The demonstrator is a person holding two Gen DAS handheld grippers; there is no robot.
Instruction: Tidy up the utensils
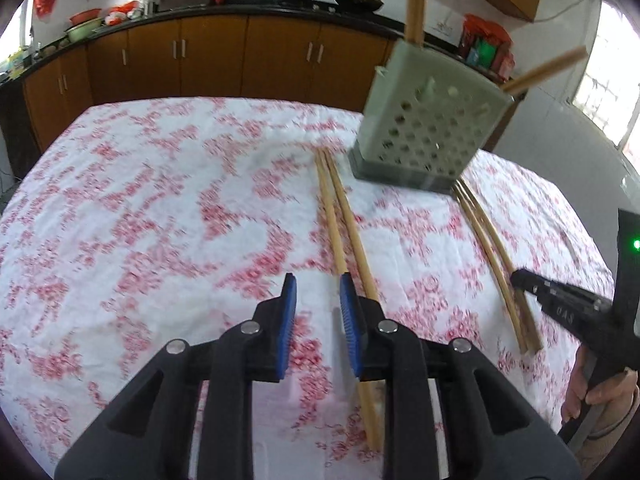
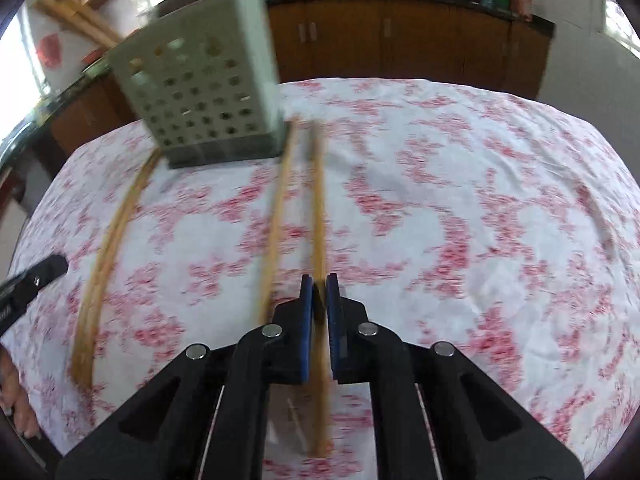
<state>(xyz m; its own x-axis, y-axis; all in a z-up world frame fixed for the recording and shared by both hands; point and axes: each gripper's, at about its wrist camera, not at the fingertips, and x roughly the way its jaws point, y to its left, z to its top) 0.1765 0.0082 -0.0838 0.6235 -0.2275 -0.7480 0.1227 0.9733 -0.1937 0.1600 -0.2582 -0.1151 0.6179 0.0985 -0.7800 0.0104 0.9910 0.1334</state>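
Through my left camera, my left gripper (image 1: 318, 290) hangs low over the table with its blue pads a narrow gap apart and nothing between them; 1 pair of chopsticks (image 1: 344, 232) lies just to the right of that gap, running under the right finger. The perforated green holder (image 1: 430, 124) stands at the far side with 2 or so sticks already poking out of its top. A second pair (image 1: 496, 264) lies further right, where my right gripper (image 1: 520, 278) comes down on it. I judge the job barely begun: 4 sticks are left on the cloth.

Through my right camera, the right pads have pinched together on 1 chopstick (image 2: 319, 208), which passes straight between them; its partner (image 2: 276, 216) lies just beside, free. The other pair curves along the left, near my left tongs.

The table wears a white cloth (image 2: 480, 208) with red flowers. Behind are brown cabinets (image 1: 208, 56) under a dark counter carrying bowls and woks.
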